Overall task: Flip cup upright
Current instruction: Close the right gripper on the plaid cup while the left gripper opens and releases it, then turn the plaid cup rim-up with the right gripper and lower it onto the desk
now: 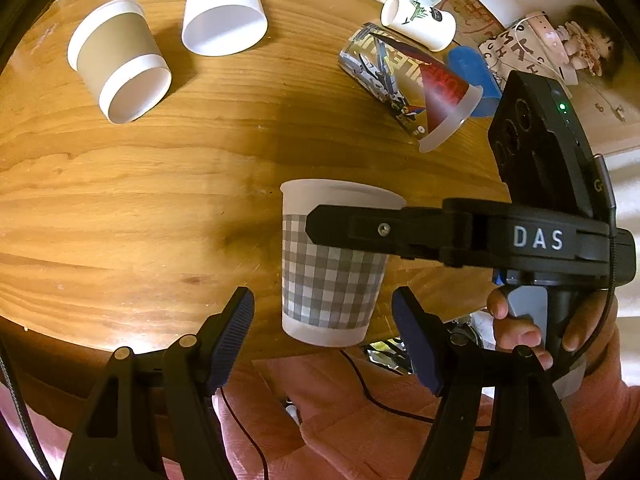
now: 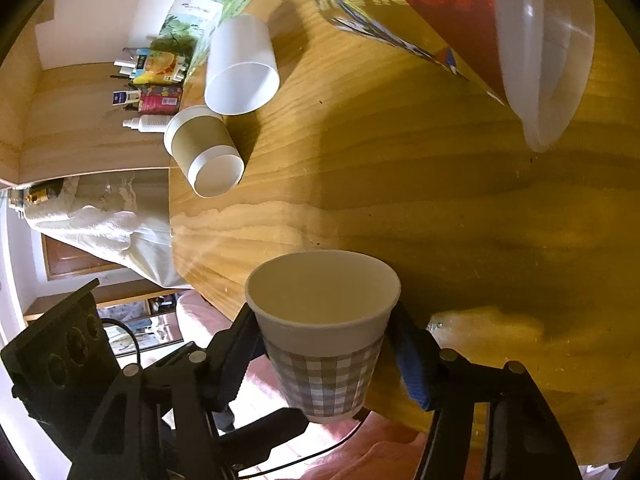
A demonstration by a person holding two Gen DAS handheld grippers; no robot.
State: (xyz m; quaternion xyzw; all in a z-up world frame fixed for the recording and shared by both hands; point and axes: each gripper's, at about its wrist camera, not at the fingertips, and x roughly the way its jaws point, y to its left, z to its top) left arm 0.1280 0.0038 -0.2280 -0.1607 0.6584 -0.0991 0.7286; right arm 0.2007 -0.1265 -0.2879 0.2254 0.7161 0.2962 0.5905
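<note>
Right tongs (image 2: pixel 326 354) clamped on grey-checked paper cup (image 1: pixel 330 268), mouth up, empty inside, held off the edge of round wooden bench (image 1: pixel 140 184). Left tongs (image 1: pixel 324 330) spread apart, gripping nothing. Four more cups on their sides: brown-sleeved (image 1: pixel 120 60), plain white (image 1: pixel 224 12), printed clear plastic (image 1: pixel 404 84), small leaf-printed white (image 1: pixel 420 20).

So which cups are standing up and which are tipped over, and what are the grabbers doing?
Checked cup: upright, held in the air
Right gripper: jaws shut on checked cup
Left gripper: jaws open, holding nothing
Brown cup: on its side
White cup: on its side
Printed cup: on its side
</note>
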